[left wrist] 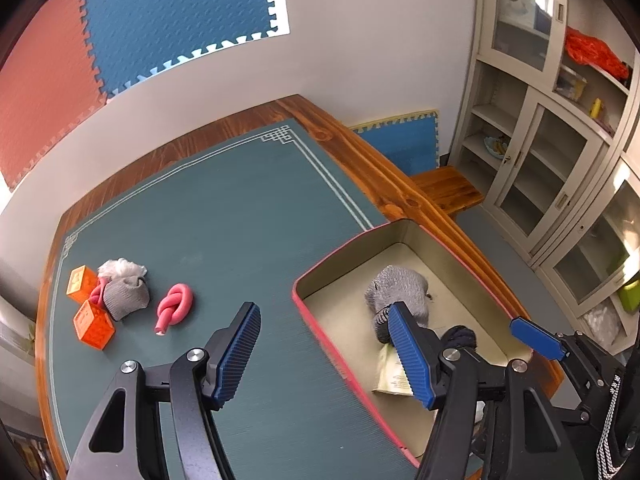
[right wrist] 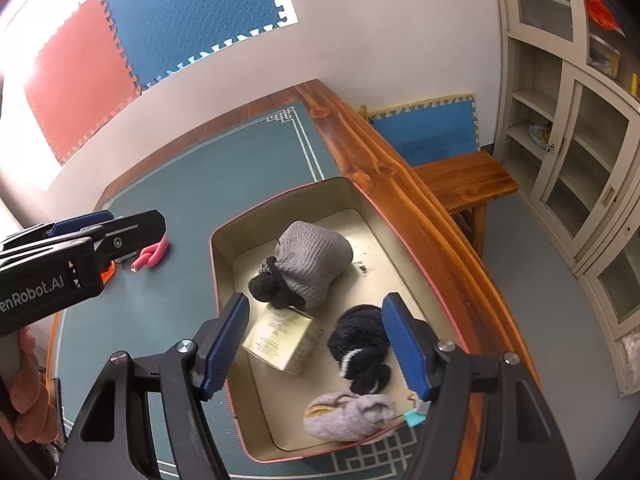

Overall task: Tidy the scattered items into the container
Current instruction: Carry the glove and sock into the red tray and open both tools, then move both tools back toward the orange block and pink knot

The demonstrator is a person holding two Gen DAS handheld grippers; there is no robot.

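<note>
Waiting on the green mat [left wrist: 224, 216], well apart from the tin: pink knotted foam rope [left wrist: 174, 306], soft and light, likely springy, best pinched across the fat knot rather than the loose tail. Just left, a grey knit sock ball [left wrist: 127, 293] touching two orange lattice cubes [left wrist: 91, 322]; white fluff [left wrist: 120, 267] behind, possibly stuffing, hard to tell. Cubes stiff, light, best gripped on flat opposite faces; sock limp, best grabbed mid-bulge. Already inside the red-rimmed tin [right wrist: 224, 232]: big grey knit bundle [right wrist: 314, 264], cream carton [right wrist: 286, 338], black sock [right wrist: 360, 344], small grey sock [right wrist: 348, 420]. Left gripper [left wrist: 326, 354] half-open, nothing between its fingers, straddling the tin's near wall. Right gripper [right wrist: 316, 346] parted over the tin, holding nothing.
</note>
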